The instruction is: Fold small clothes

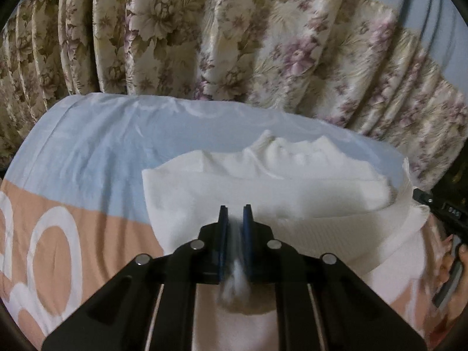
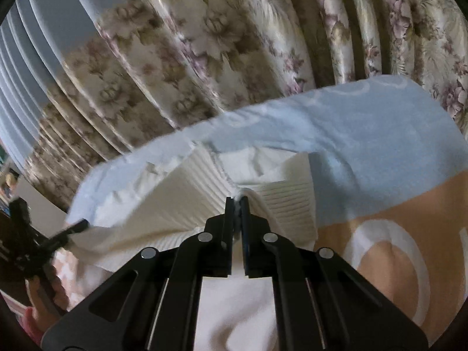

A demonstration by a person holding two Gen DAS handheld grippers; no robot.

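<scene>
A white ribbed garment (image 1: 263,193) lies on a bed sheet (image 1: 87,158) in pale blue and peach with white rings. In the left wrist view my left gripper (image 1: 235,209) is shut on a pinch of the white garment, and blurred cloth bunches between its blue pads. The right wrist view has my right gripper (image 2: 237,201) shut on a ribbed edge of the same garment (image 2: 187,193), which is lifted into a fold. The garment's far part lies rumpled toward the curtain. Each view catches the other gripper at its side edge.
A floral curtain (image 1: 234,35) hangs close behind the bed's far edge. A hand on the other gripper (image 2: 32,239) shows at the left of the right wrist view. The sheet (image 2: 380,146) stretches to the right of the garment.
</scene>
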